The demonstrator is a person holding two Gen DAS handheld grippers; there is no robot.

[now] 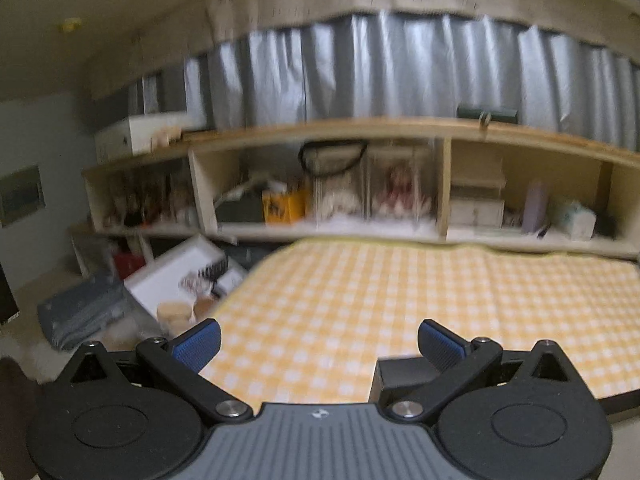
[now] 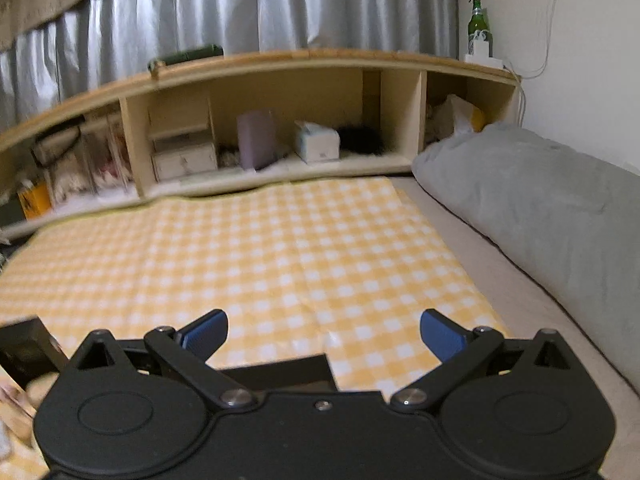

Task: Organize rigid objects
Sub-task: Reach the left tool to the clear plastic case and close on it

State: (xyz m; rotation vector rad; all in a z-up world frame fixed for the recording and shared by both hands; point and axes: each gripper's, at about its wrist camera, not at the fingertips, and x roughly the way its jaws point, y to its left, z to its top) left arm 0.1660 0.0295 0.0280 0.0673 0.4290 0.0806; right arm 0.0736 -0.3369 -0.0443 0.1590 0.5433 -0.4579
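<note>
left wrist view: left gripper (image 1: 319, 342) held low over the yellow checked cloth (image 1: 400, 288), aimed at the wooden shelf unit (image 1: 320, 132) along the far wall. frame is motion-blurred, so detail in the cubbies is soft. fingers (image 1: 198, 342) spread wide, blue pads well apart, nothing between them and nothing touching them. a dark box-like object (image 1: 404, 374) lies on the cloth just under the right-hand finger linkage; only its near top shows, and what it is i cannot tell. likely one of the rigid things to be sorted. off the cloth's left edge sit a tilted white box (image 1: 180, 276) and two pale round containers (image 1: 174, 314), apparently on the floor beside the bed.

right wrist view: right gripper (image 2: 324, 334) also low over the same cloth, pointed at the shelf's right end, where a purple box (image 2: 256, 140) and a tissue box (image 2: 318, 142) stand in an open cubby. a green bottle (image 2: 479, 26) stands on the shelf top by the wall; a grey pillow (image 2: 540, 216) lies to the right of the cloth. fingers wide apart, empty. a dark flat edge (image 2: 280, 372) shows just ahead of the gripper body, partly hidden, and another dark block (image 2: 24, 346) sits at the far left edge.

judgement: cloth looks laid as a clear work area, both tools opened ready, no pickup begun.
</note>
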